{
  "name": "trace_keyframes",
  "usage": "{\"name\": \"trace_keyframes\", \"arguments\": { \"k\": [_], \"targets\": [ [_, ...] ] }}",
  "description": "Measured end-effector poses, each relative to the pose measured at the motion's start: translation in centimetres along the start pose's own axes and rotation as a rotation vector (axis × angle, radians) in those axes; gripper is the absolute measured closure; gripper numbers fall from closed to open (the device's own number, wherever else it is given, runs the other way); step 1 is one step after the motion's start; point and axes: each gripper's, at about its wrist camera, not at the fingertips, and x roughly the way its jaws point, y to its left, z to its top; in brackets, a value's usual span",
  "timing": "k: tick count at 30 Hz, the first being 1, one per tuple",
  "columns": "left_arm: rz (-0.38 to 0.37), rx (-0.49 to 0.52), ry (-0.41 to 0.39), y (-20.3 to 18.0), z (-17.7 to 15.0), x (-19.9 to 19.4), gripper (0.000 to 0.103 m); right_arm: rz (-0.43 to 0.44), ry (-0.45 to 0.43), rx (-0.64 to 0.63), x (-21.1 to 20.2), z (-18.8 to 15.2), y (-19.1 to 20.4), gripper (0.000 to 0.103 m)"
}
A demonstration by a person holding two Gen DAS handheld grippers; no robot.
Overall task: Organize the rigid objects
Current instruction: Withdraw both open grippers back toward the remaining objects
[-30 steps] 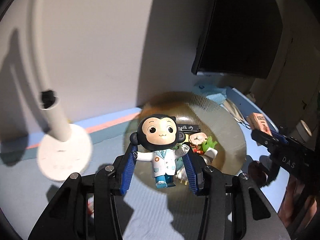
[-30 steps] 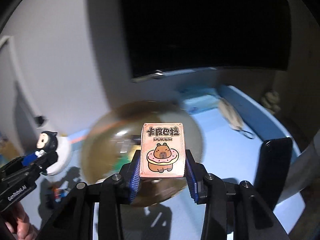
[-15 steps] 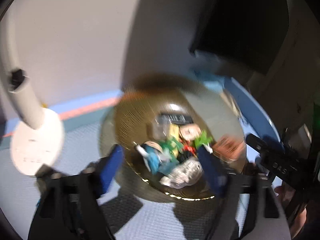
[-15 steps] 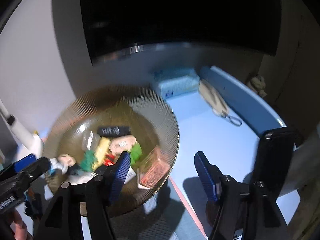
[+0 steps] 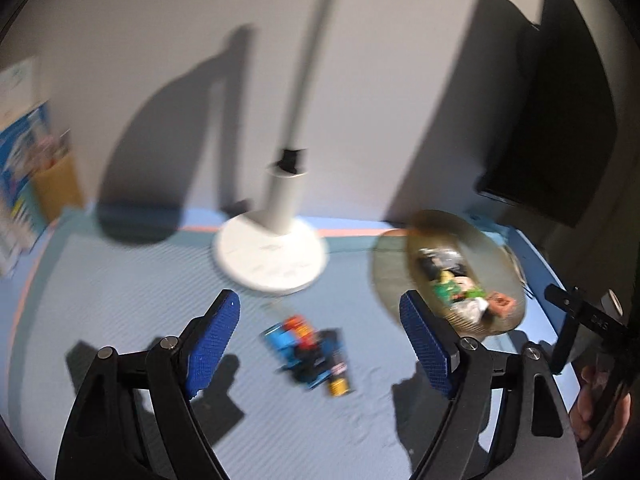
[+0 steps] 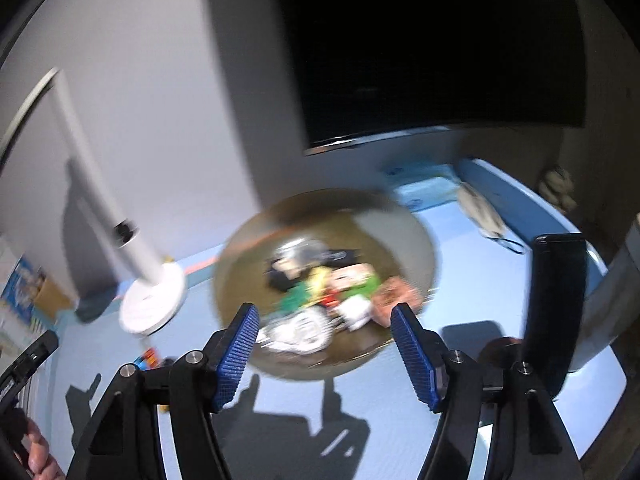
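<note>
On mat, R side: ribbed glass bowl (image 6: 424,240), near lamp base (image 5: 272,256).
Bowl contents: jumbled small toys (image 6: 320,292), blurred; pink card box (image 6: 396,296) at R inner edge; white bit, green bits, black piece.
Loose toys: blue/orange/black cluster (image 5: 308,352) on blue mat (image 5: 120,300), just in front of lamp base, between L fingers.
L gripper (image 5: 320,344): jaws wide apart, nothing held.
R gripper (image 6: 326,352): jaws wide apart, nothing held, at bowl's near rim.
Room: bare mat L of cluster; wall behind; black phone (image 6: 556,300) upright at R.
</note>
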Motion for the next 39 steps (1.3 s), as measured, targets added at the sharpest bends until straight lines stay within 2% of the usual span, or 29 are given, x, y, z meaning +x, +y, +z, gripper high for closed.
{"name": "trace_keyframes", "arguments": {
  "k": [2,7,11,15,17,20,23,28,32,39],
  "targets": [
    [0.022,-0.053,0.014,2.7,-1.0,-0.6,0.022,0.032,0.011,-0.041,0.1,-1.1,2.4,0.024],
    [0.177,-0.073,0.089,7.3,-5.2,0.6,0.022,0.138,0.086,-0.133,2.9,-5.7,7.6,0.023],
    [0.231,-0.075,0.159,9.7,-8.1,2.9,0.022,0.193,0.137,-0.197,6.0,-9.7,10.3,0.023],
    [0.258,-0.078,0.170,10.9,-9.9,3.9,0.022,0.228,0.145,-0.237,8.2,-12.6,11.2,0.023],
    [0.249,-0.046,0.147,10.1,-9.9,3.7,0.021,0.196,0.187,-0.254,9.4,-13.0,11.6,0.023],
    [0.285,0.012,0.179,9.0,-10.1,4.3,0.020,0.168,0.172,-0.290,9.7,-12.8,12.3,0.023],
    [0.282,0.041,0.184,8.6,-10.2,4.4,0.020,0.162,0.189,-0.326,10.2,-13.1,13.0,0.023],
    [0.274,0.032,0.185,8.8,-10.2,4.4,0.020,0.158,0.197,-0.350,10.5,-13.2,13.2,0.022],
    [0.284,0.043,0.190,8.7,-10.3,4.6,0.019,0.117,0.203,-0.359,10.8,-13.2,13.4,0.022],
    [0.289,0.045,0.192,8.8,-10.2,4.6,0.019,0.114,0.198,-0.360,10.7,-13.2,13.4,0.022]
  ]
}}
